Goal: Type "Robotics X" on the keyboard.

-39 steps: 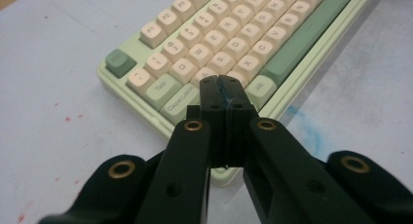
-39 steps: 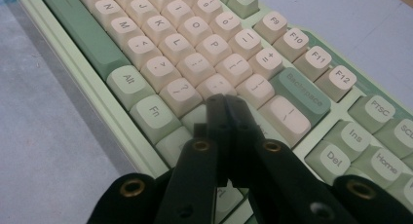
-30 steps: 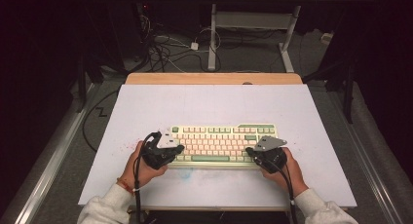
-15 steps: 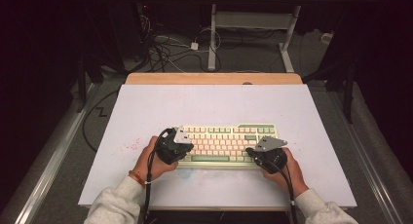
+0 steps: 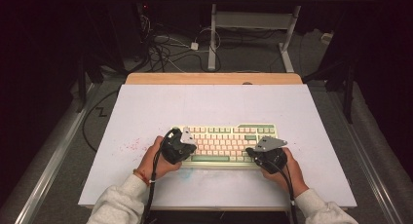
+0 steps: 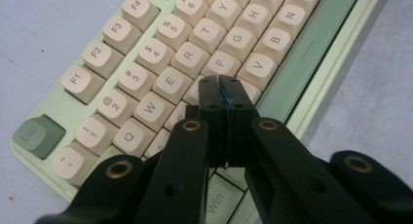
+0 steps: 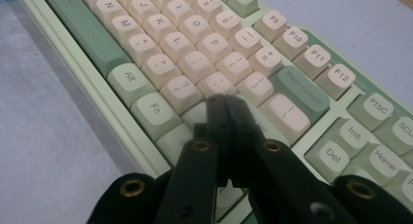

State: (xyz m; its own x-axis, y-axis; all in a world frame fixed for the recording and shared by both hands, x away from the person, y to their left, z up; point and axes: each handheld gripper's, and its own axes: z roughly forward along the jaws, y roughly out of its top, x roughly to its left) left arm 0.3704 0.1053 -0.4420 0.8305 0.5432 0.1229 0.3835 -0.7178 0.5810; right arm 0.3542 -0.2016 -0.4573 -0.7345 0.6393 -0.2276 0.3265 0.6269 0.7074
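Black hand-held gripper (image 6: pixel 225 85), brass screws; light grey sleeves (image 5: pixel 119 204).

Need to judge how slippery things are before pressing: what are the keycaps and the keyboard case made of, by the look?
Keycaps: likely matte plastic, cream with printed legends, soft sheen at the edges. Keyboard case: looks like smooth pale green plastic, slightly glossier along its front rim.
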